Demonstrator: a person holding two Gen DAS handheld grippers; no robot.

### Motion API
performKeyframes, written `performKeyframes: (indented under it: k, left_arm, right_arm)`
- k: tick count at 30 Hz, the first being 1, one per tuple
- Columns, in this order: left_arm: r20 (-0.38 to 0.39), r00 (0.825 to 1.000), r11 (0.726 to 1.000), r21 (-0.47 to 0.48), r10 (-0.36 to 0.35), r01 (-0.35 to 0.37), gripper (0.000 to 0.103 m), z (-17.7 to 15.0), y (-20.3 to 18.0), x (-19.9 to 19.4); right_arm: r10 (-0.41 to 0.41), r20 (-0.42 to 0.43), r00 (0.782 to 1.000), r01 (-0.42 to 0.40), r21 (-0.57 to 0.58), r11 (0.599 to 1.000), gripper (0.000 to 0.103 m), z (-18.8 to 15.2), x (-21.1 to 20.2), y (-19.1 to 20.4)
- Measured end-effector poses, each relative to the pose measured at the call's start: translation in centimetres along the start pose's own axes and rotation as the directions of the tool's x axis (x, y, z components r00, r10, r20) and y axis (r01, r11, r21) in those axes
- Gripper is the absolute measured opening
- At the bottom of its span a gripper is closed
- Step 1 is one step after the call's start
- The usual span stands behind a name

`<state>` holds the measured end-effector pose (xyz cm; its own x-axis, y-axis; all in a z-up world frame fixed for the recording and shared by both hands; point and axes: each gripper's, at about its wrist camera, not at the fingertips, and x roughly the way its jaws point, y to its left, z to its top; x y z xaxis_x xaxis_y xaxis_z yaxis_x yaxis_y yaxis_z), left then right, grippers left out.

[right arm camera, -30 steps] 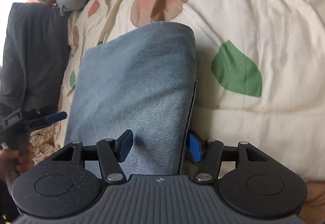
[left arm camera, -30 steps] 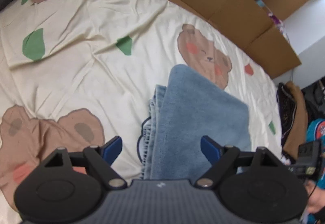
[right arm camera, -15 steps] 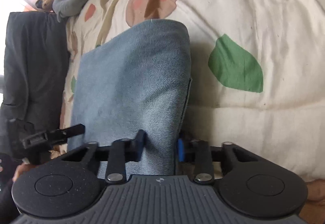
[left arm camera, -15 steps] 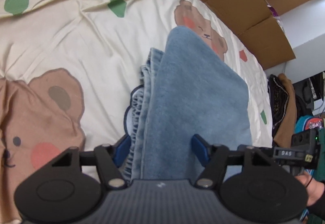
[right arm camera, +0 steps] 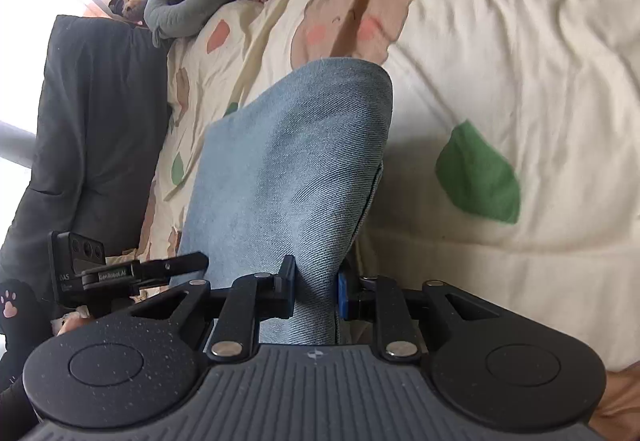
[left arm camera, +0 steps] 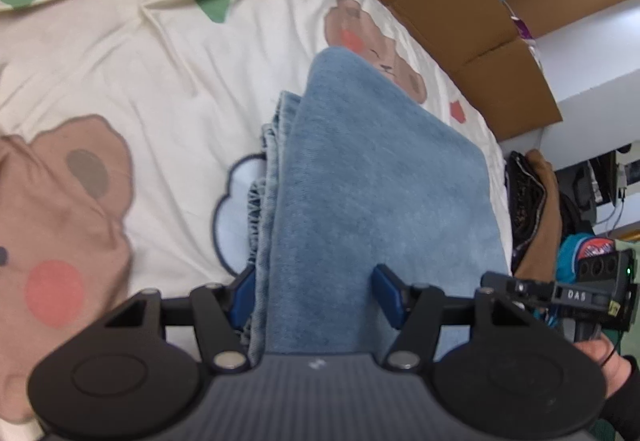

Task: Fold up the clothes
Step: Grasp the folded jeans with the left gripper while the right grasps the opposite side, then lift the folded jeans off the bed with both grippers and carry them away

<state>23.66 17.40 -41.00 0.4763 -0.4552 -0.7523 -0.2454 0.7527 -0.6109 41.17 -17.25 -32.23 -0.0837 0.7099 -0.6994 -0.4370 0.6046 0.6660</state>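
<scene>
Your right gripper (right arm camera: 316, 291) pinches the folded jeans (right arm camera: 288, 169) on the bed (right arm camera: 500, 61); your left gripper (left arm camera: 314, 291) has been closing around the near edge, seemingly touching, jaws still wide.

I am looking through two fisheye cameras, each one sitting just behind its own fingers. The left wrist camera is looking down at a slant, very near, along the left gripper (left arm camera: 316, 293) over the folded jeans (left arm camera: 372, 177) toward the cardboard (left arm camera: 460, 1) at the far bed edge. The right wrist camera is facing down the same way, along the right gripper (right arm camera: 316, 289). Both views are sharing the jeans and the bedsheet (left arm camera: 160, 61), and each is catching the other gripper at its side edge.
</scene>
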Motion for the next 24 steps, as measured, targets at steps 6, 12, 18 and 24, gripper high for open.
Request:
performKeyframes:
  k: [6, 12, 18, 24]
  left_arm:
    - [-0.011, 0.999, 0.999, -0.014, -0.030, 0.030, 0.063, -0.8, -1.5, 1.6]
    - [-0.037, 0.997, 0.998, -0.005, -0.064, 0.064, 0.063, -1.5, -3.2, 2.9]
    - [-0.052, 0.996, 0.997, 0.006, -0.075, 0.075, 0.063, -2.0, -5.0, 3.8]
    - [-0.061, 0.993, 0.995, 0.008, -0.104, 0.104, 0.063, -2.3, -6.2, 4.6]
  right_arm:
    - [-0.018, -0.015, 1.000, 0.018, -0.022, 1.000, 0.020, 0.7, -2.2, -0.7]
    - [-0.036, -0.011, 0.999, 0.036, -0.025, 0.999, 0.020, 0.7, -4.4, -1.7]
    - [-0.048, -0.005, 0.999, 0.048, -0.027, 0.998, 0.020, 0.2, -6.1, -3.3]
    - [-0.082, 0.003, 0.997, 0.082, -0.009, 0.997, 0.020, 0.0, -7.1, -5.1]
